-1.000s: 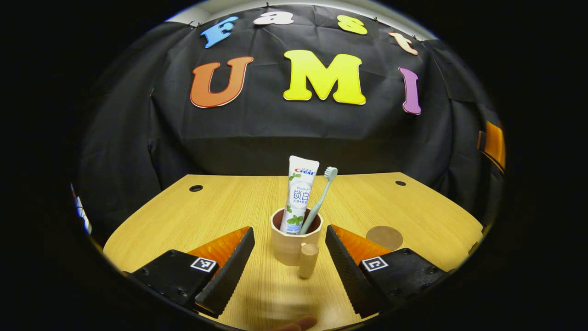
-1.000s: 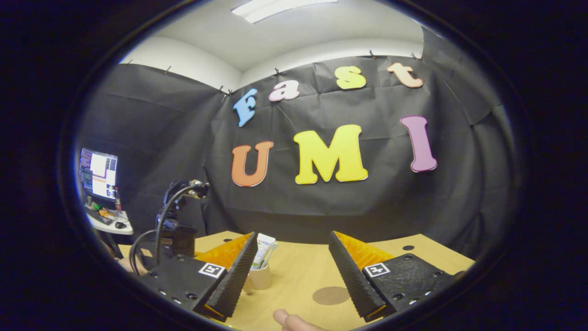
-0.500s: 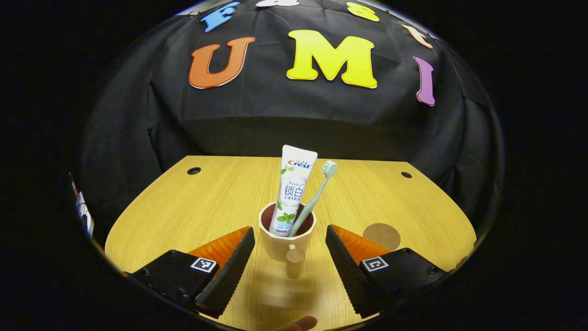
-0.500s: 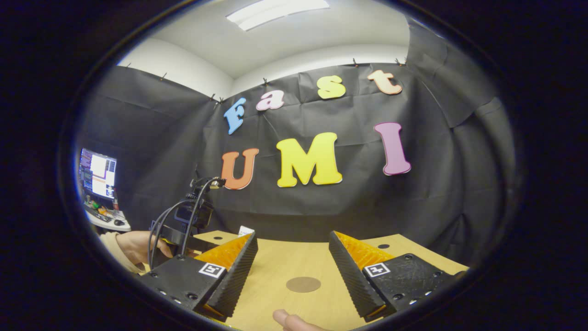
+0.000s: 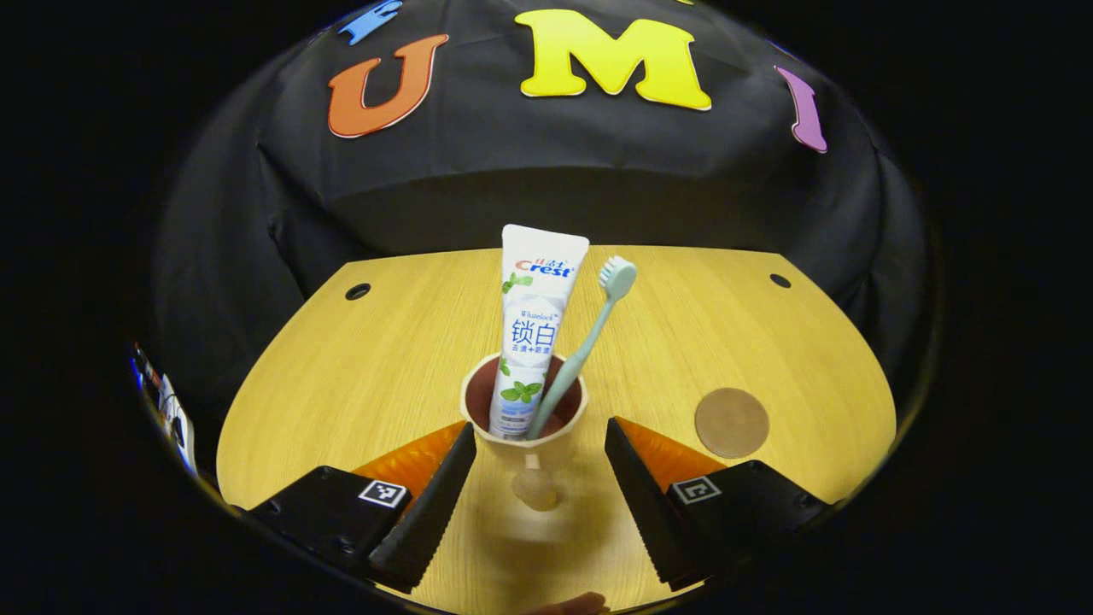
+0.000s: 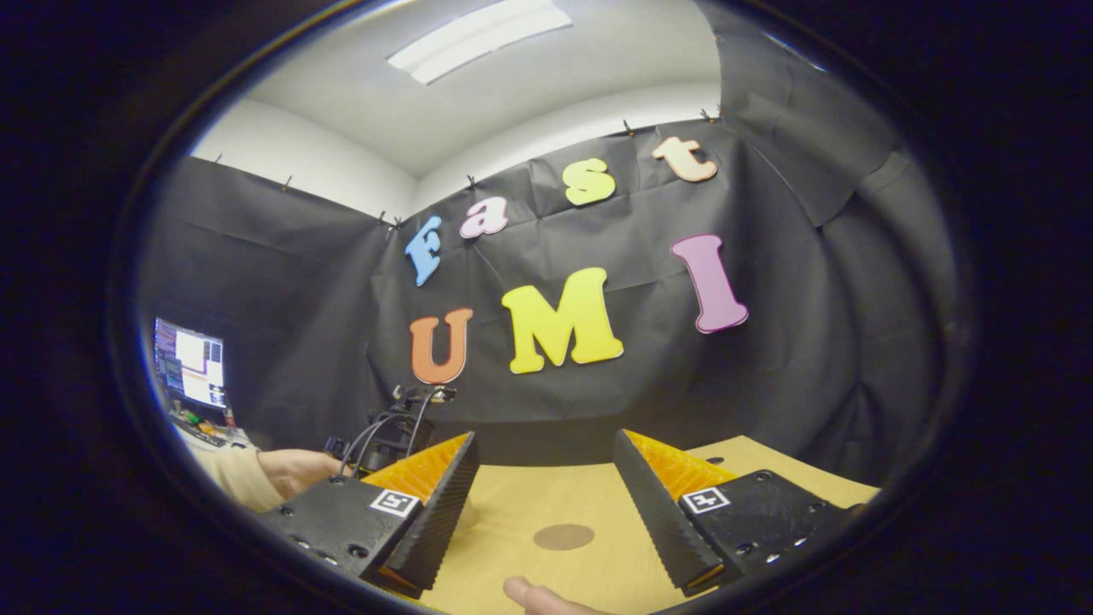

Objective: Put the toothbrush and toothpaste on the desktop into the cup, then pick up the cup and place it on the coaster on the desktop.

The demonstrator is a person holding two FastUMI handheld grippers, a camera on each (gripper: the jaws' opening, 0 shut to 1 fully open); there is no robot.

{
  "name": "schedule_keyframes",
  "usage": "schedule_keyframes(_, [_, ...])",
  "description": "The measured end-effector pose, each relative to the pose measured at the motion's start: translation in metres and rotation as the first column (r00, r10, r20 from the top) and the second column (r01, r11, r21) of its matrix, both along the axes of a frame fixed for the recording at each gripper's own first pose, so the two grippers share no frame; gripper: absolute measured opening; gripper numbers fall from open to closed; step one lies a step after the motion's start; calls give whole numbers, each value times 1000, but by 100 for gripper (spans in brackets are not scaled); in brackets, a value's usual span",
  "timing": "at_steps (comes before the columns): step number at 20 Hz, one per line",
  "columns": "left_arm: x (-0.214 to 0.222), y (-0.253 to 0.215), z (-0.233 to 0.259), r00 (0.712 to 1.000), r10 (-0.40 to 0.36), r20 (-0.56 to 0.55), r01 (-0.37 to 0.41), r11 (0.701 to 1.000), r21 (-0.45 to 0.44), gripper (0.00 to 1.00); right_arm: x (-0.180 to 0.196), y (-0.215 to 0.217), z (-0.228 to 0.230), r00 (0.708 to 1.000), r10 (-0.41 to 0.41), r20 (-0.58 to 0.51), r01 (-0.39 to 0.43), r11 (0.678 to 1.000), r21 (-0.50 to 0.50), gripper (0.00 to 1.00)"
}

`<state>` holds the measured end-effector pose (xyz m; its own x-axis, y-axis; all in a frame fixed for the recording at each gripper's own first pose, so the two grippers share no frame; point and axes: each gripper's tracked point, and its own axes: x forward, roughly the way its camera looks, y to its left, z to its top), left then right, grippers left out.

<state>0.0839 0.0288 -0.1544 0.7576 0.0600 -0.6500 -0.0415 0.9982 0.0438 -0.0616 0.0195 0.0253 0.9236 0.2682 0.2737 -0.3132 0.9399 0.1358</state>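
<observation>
Left gripper view: wide-apart jaws flank the cup (image 5: 523,427). Squeeze its sides gently, then carry it to the coaster (image 5: 731,423) at 3 o'clock. Right jaws are apart too.

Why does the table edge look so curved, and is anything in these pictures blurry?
In the left gripper view the fisheye lens bows the desktop into an arc; the toothpaste and toothbrush in the cup look sharp, while the cup's handle close to the camera is soft. In the right gripper view the ceiling light glares and the wall bends.
</observation>
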Motion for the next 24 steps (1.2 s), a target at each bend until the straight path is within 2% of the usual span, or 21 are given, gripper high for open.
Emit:
schedule_keyframes(4, [0,2,-27,995,24,-97,-28,999,-41,89,4,-9,1,1000,-5,5,5,1000,20,95])
schedule_keyframes(8, [9,2,-28,995,23,-98,-24,1000,-12,89,12,-18,-3,1000,3,-17,-1,998,63,96])
schedule_keyframes(9, [11,1,-28,995,18,-99,-18,1000,-1,94,13,-17,-4,1000,10,-23,-9,998,61,95])
schedule_keyframes(10, [10,1,-27,995,14,-96,-13,1000,5,88,15,-18,-6,1000,7,-28,-5,998,61,95])
schedule_keyframes(15, [11,2,-31,994,2,-112,-1,1000,10,83,26,-20,-16,998,-9,-54,12,998,57,96])
schedule_keyframes(16, [11,3,-32,993,-3,-122,4,1000,8,86,26,-19,-18,998,-9,-59,12,998,57,96])
schedule_keyframes(18, [8,1,-37,988,-13,-152,13,1000,1,77,29,-18,-22,997,-6,-71,10,998,57,96])
schedule_keyframes(19, [6,0,-40,986,-17,-165,16,1000,-6,80,29,-17,-22,997,-4,-73,8,998,58,96])
schedule_keyframes(20, [5,-2,-43,983,-17,-180,14,1000,-17,69,29,-16,-22,997,-3,-74,8,998,58,96])
schedule_keyframes(21, [4,-2,-47,982,-16,-191,12,1000,-23,64,29,-15,-21,997,-3,-72,7,998,57,96])
schedule_keyframes(22, [4,-1,-53,979,-14,-205,7,1000,-30,53,28,-15,-22,998,-2,-70,6,999,53,96])
schedule_keyframes(23, [4,-1,-58,976,-11,-216,4,999,-35,49,27,-15,-22,998,-2,-68,6,999,49,96])
schedule_keyframes(24, [5,-1,-63,976,-13,-219,4,999,-42,33,27,-15,-22,998,-4,-67,7,999,45,96])
